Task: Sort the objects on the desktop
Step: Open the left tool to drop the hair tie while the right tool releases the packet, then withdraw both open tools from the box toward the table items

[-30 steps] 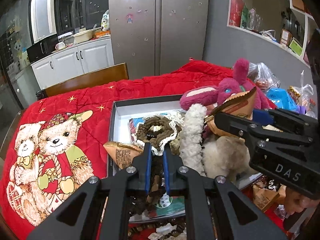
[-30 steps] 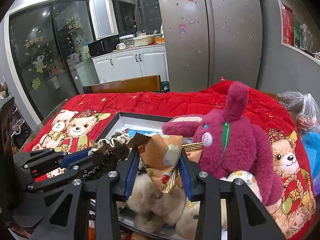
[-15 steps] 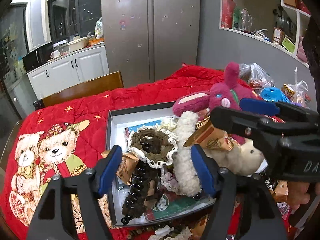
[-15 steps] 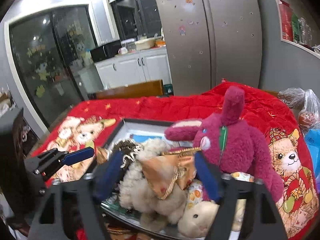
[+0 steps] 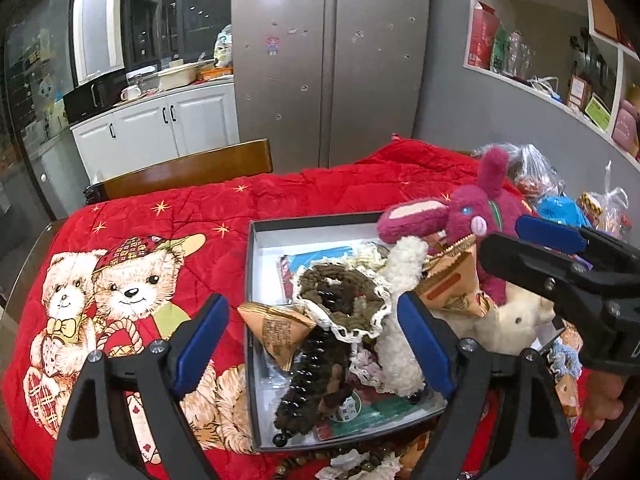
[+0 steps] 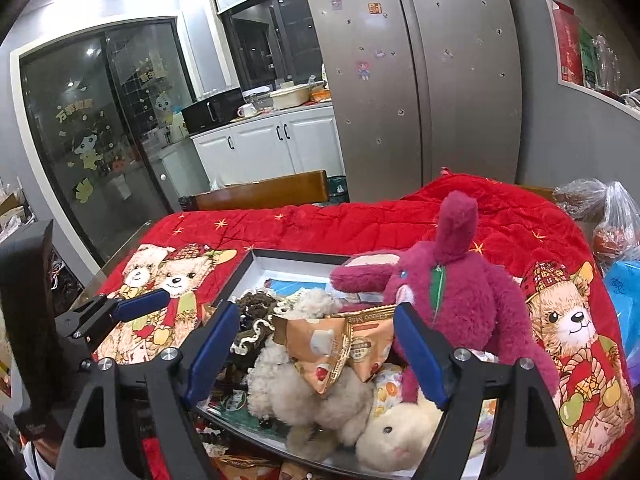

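Inside shallow box (image 5: 256,280), fuzzy plush toys (image 5: 404,320)

Black tongs (image 5: 314,338) — blue pads (image 5: 424,344)

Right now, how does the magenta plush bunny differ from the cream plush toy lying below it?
The magenta plush bunny is much larger than the cream plush toy. The bunny is deep pink and sits up with one ear raised; the cream toy is pale and lies low, partly under the bunny and the snack packet. The bunny leans out over the box rim onto the red blanket. Both are fuzzy soft toys.
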Motion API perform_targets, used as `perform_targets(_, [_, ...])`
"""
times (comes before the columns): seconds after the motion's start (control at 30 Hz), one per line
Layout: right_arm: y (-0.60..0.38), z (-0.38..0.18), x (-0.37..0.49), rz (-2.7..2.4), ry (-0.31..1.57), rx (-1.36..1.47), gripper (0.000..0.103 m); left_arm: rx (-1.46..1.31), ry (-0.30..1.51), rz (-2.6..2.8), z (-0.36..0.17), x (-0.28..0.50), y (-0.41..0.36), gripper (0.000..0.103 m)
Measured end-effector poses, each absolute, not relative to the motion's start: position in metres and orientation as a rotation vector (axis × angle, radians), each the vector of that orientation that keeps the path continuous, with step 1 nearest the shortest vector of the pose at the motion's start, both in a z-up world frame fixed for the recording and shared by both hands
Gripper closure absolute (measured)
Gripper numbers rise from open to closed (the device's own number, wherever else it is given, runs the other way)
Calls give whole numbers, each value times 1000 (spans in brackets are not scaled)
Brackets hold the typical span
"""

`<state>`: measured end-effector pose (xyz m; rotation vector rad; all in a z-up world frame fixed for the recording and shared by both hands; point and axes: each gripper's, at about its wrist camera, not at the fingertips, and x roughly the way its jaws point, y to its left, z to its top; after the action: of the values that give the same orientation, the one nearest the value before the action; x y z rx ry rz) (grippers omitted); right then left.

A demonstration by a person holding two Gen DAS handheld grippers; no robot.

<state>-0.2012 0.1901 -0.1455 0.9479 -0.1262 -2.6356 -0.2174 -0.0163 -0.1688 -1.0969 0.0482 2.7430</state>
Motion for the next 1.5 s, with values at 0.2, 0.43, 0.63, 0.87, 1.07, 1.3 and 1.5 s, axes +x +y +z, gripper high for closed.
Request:
perform_targets(0.2, [189, -141, -199, -2637, -121, 937, 21, -1078, 21, 2755, -159, -215, -24, 16])
perform_targets(0.43, [191, -133, -194, -2644, -119, 914, 21, -1025, 23, 2772, -143, -206, -24, 16])
perform_targets(0.63, [192, -118, -184, -2658, -111, 868, 21, -985, 21, 2771, -127, -196, -22, 16])
perform_targets(0.87, [187, -90, -163, -2711, -67, 816, 21, -915, -60, 2764, -95, -175, -29, 16])
perform_targets(1.07, [180, -56, -122, -2754, 4, 690, 18, -811, -48, 2795, -55, -134, -30, 15])
perform_targets(1.3, [187, -40, -69, -2845, 10, 633, 18, -750, -113, 2820, -34, -78, -38, 11])
perform_targets(1.5, [202, -44, -37, -2909, 27, 602, 18, -802, -41, 2797, -55, -42, -39, 11])
